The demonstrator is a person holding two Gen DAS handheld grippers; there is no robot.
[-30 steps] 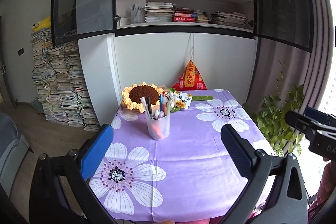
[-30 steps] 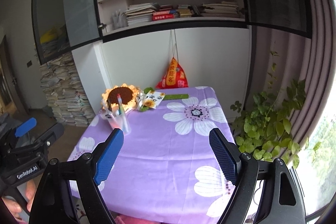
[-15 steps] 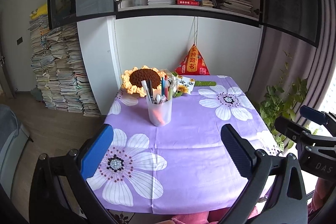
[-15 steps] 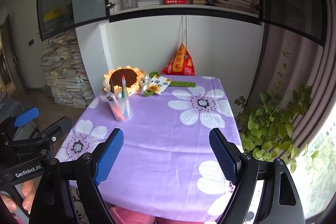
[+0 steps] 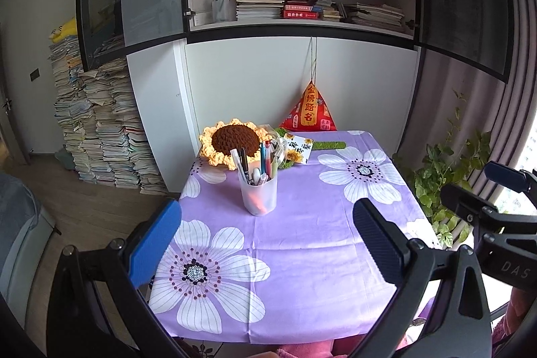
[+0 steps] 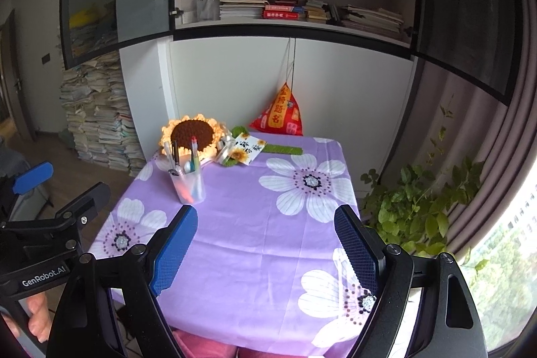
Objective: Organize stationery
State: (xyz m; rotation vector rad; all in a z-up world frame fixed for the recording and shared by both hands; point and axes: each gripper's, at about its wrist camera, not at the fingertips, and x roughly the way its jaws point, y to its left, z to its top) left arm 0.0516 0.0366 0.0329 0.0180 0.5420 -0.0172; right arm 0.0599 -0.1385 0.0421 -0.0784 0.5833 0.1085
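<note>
pens (image 5: 256, 164) stand gathered upright in a translucent cup (image 5: 259, 197) just in front of the crochet sunflower (image 5: 235, 141) on the purple-clothed worktop (image 5: 302, 244); left tongs (image 5: 266, 235) and right tongs (image 6: 266, 245) hover apart, empty, nearer the camera.

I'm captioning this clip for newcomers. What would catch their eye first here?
The purple flowered tablecloth fills the middle. At its far left a translucent pen cup stands upright, with a crocheted sunflower behind it and a red triangular pouch against the wall. Both grippers, left and right, hover open, empty.
</note>
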